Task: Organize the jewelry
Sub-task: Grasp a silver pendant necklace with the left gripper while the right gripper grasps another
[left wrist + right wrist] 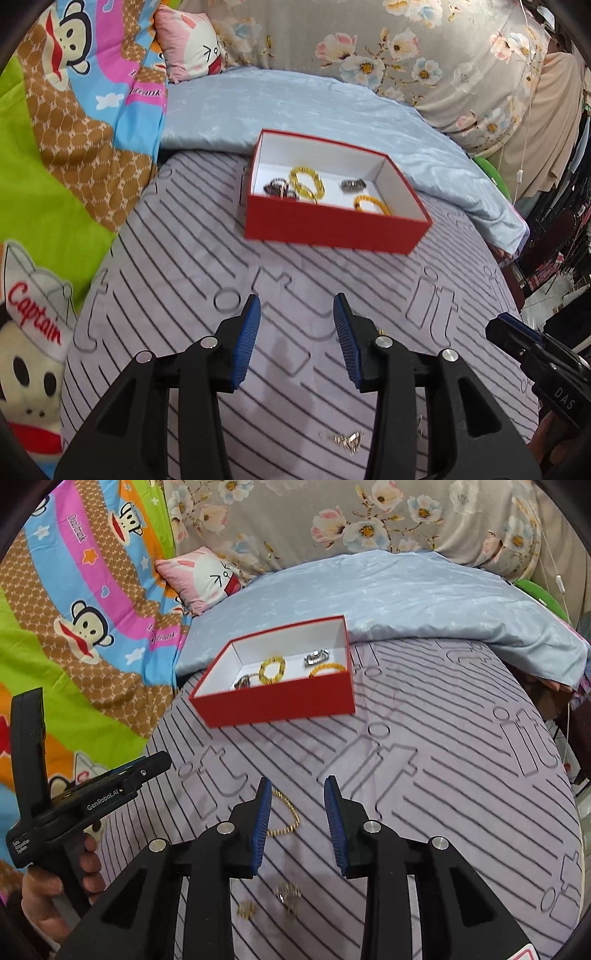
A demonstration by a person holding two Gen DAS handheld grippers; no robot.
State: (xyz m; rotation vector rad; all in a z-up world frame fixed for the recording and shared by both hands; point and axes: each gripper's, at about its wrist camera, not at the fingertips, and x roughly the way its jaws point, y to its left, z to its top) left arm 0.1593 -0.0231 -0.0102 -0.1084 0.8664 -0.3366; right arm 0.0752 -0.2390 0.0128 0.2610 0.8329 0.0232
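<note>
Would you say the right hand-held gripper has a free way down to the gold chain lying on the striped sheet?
Probably yes. The right hand-held gripper is open and empty, the gold chain lies uncovered on the sheet just below its fingers, and the red box sits well beyond it.

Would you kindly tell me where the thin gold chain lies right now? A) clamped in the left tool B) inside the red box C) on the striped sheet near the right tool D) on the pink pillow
C: the gold chain lies on the striped sheet beside the right tool, outside the red box.
</note>
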